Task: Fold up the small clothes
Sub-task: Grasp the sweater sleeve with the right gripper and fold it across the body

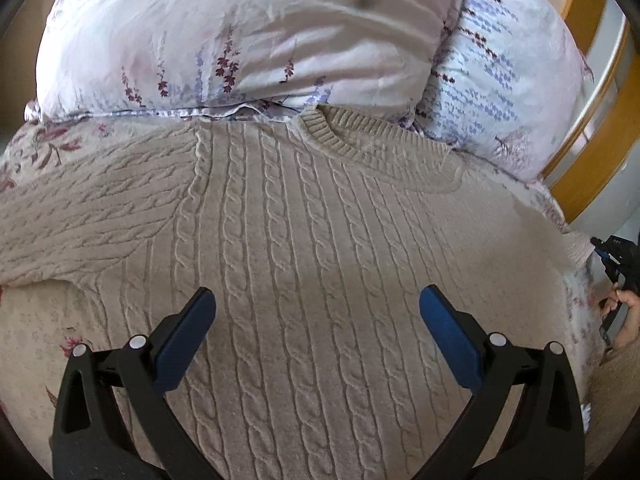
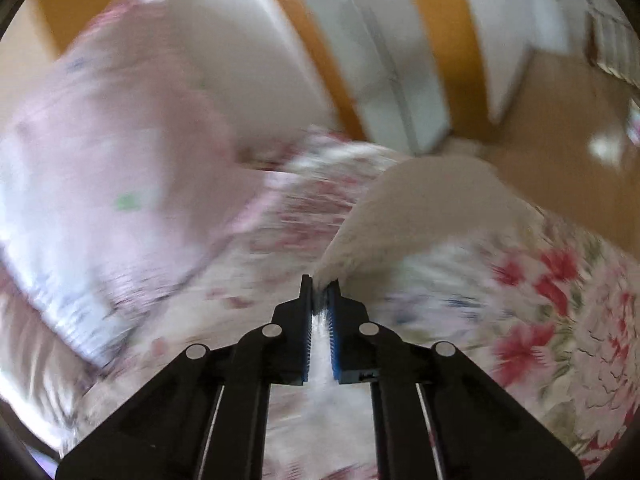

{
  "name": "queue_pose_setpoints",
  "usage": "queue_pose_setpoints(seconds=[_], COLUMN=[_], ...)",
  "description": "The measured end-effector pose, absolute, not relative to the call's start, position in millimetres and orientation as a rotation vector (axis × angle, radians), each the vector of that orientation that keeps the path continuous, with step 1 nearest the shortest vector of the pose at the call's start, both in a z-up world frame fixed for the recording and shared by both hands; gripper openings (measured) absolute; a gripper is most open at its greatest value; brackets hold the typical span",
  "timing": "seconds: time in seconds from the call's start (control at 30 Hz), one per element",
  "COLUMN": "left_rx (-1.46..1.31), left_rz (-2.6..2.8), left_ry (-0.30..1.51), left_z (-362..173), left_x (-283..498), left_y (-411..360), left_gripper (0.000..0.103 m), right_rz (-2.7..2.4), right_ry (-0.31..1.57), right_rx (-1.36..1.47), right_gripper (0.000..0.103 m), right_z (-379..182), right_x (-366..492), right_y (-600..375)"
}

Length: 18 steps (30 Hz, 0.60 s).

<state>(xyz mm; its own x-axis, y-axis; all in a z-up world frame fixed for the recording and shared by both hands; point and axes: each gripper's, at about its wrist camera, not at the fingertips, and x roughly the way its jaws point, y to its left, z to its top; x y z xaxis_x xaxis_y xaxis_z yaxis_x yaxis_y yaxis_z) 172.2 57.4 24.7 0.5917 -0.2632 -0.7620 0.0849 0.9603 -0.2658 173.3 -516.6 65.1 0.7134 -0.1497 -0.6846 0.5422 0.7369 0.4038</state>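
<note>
Sweater (image 1: 304, 216) lies flat across the bed (image 2: 560, 288), collar toward the pillows (image 1: 240, 40) at the head edge; our right gripper (image 2: 320, 288) has its jaws pinching the right sleeve cuff (image 2: 344, 256) by the bed's right edge — the first sleeve fold, we judge; our left gripper (image 1: 318, 312) hovers spread over the body, holding nothing; next we carry that cuff inward across the chest — keeping it taut.

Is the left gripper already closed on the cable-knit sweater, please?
No, the left gripper stands wide open above the cable-knit sweater, its fingers apart with no fabric pinched between them.
</note>
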Motion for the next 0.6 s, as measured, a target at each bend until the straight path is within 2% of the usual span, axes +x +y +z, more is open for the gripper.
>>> queue_pose_setpoints(seconds=[0.13,0.23,0.37,0.47,0.57,0.6], left_rx=[-0.256,-0.290,-0.286,-0.290,-0.324,-0.336], left_rz=[-0.203,-0.216,-0.226,-0.242,-0.267,-0.271], left_ry=[0.879,0.827,0.778,0.786,0.800,0.802], left_z=[28,32,38,40,40,39], left_x=[171,165,158,155,153,153], left_y=[64,67,67,70,79,82], left_gripper=[0.101,0.101,0.101,0.101,0.101,0.101], right_rz=[-0.166,0.047,0.256,0.284,0.284,0.289], right_ry=[0.637,0.675,0.846,0.973,1.042,1.046], right_rx=[0.550,0.497,0.388,0.350,0.438,0.478], right_gripper=[0.008,0.008,0.008,0.009,0.017,0.026], right_z=[102,109,73,37,22,21], right_x=[185,196,211,217,218,215], right_y=[-442,-373,-277,-243,-246,-250])
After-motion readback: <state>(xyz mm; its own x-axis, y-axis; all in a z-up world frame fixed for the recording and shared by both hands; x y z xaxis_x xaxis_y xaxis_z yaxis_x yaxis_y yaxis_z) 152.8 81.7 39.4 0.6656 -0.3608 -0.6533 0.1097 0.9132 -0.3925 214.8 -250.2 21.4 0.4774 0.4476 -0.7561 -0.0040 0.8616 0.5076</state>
